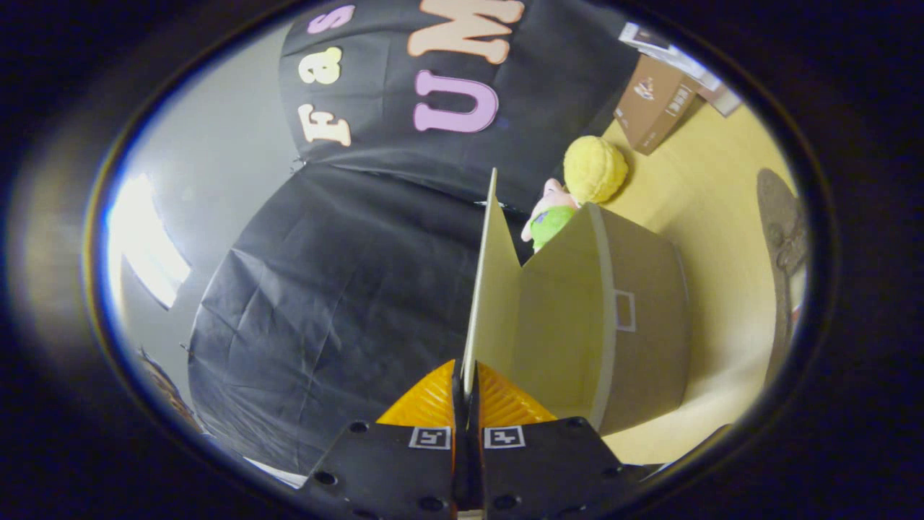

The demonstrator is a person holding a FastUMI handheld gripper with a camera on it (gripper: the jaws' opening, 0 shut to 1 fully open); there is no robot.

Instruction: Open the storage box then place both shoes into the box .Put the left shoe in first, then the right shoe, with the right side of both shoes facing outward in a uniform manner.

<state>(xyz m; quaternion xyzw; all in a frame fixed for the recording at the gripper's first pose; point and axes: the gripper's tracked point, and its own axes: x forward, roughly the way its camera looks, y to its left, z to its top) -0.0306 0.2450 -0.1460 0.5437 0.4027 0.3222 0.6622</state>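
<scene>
The gripper (467, 375) has its two fingers pressed together on the thin edge of the storage box's lid (492, 289), pinching the flap between them. The lid is a pale cream cardboard panel, standing up on edge and running straight away from the fingers. Attached beside it is the storage box (642, 318) itself, grey-brown on the outside with a lighter band along its rim and a small rectangular label outline on one wall; its inside is the same pale cream (nothing can be made out inside it from this angle). The box rests on a yellow surface (707, 209). Beyond the box lies a plush toy (577, 188) with a knobbly yellow head, pink face and green body. Farther off stands a brown carton (653, 101).
</scene>
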